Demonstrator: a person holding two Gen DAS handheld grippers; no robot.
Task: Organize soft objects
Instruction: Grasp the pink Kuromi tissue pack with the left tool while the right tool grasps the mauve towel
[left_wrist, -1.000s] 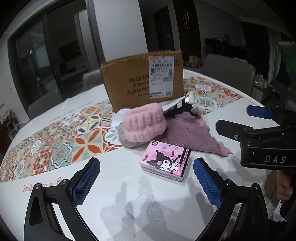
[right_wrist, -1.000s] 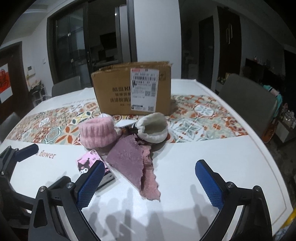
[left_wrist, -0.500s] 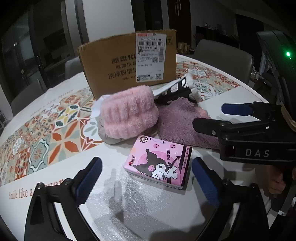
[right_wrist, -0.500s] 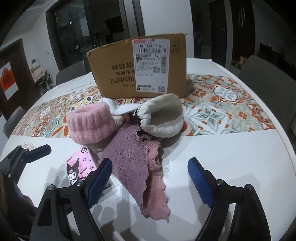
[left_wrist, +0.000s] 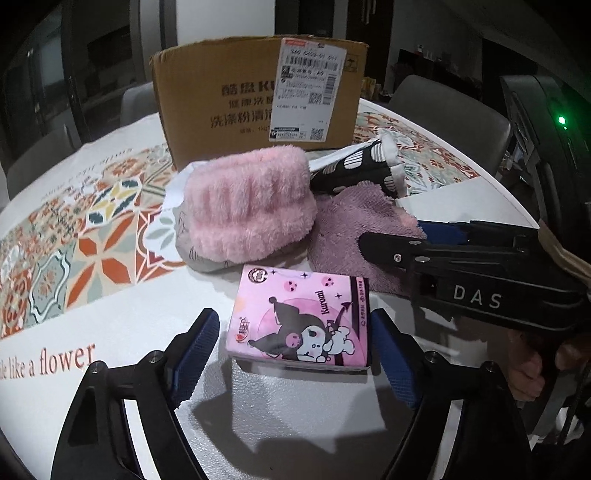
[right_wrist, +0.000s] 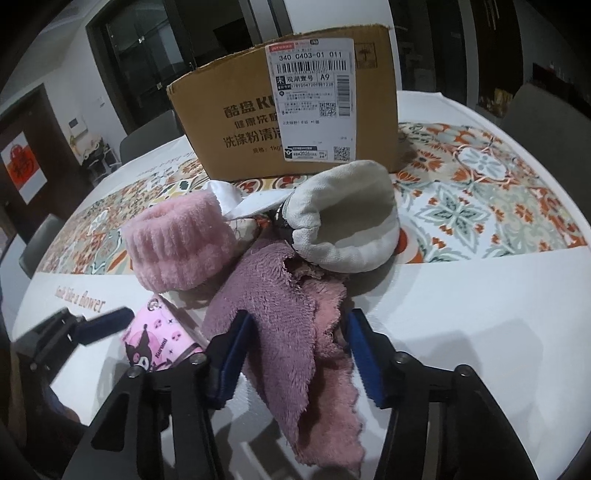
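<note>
Left wrist view: the left gripper (left_wrist: 295, 343) is closing, its pads flanking the pink tissue pack (left_wrist: 301, 317) at lower centre, the left pad still clear of it. Right wrist view: the right gripper (right_wrist: 297, 350) is closing around the purple towel (right_wrist: 288, 332) at lower centre, below the cardboard box (right_wrist: 288, 110).

Layout relative to the cardboard box (right_wrist: 288, 110): a fluffy band (right_wrist: 177, 243) and a pouch (right_wrist: 351, 218) are lying just before it, band leftward; a towel (right_wrist: 280, 332) is lying nearer, a tissue pack (left_wrist: 301, 317) beside its left, all resting on the table (right_wrist: 480, 314).
</note>
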